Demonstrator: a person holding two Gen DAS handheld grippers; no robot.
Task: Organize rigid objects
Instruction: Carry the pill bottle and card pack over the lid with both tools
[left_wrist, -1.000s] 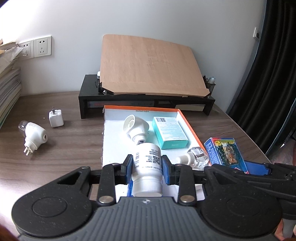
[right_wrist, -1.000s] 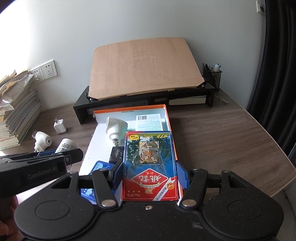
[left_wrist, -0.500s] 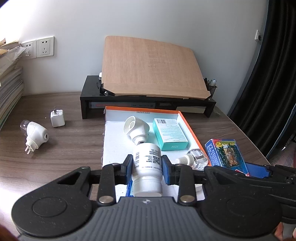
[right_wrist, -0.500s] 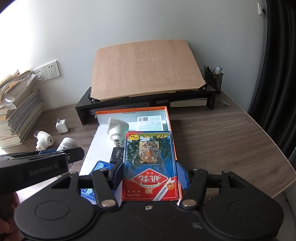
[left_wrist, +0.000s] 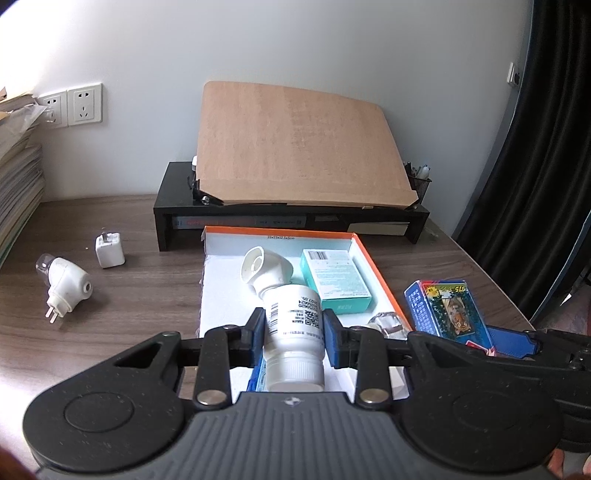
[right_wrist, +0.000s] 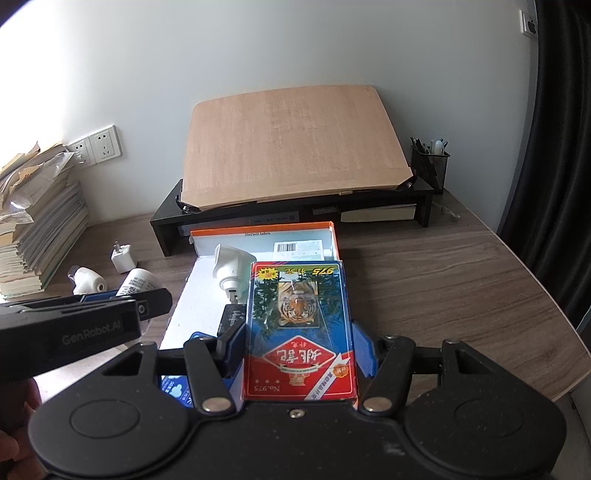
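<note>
The left hand-held gripper (left_wrist: 294, 341) clamps one white pill bottle (left_wrist: 293, 334), cap toward the camera, above the near end of one orange-rimmed tray (left_wrist: 373, 264). The right hand-held gripper (right_wrist: 300, 345) clamps one blue card box (right_wrist: 300, 332) over the tray's right edge. Inside the tray lie one white plug-in device (left_wrist: 265, 271) and one teal carton (left_wrist: 335, 283). On the surface (left_wrist: 140, 291) left of the tray: one white charger (left_wrist: 109, 250) and one plug-in vaporizer (left_wrist: 64, 286).

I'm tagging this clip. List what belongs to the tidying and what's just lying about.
Job: bottle in left claw; card box in right claw; tray; teal box; charger; plug-in.
Lying about: paper stack; pen cup; board.
</note>
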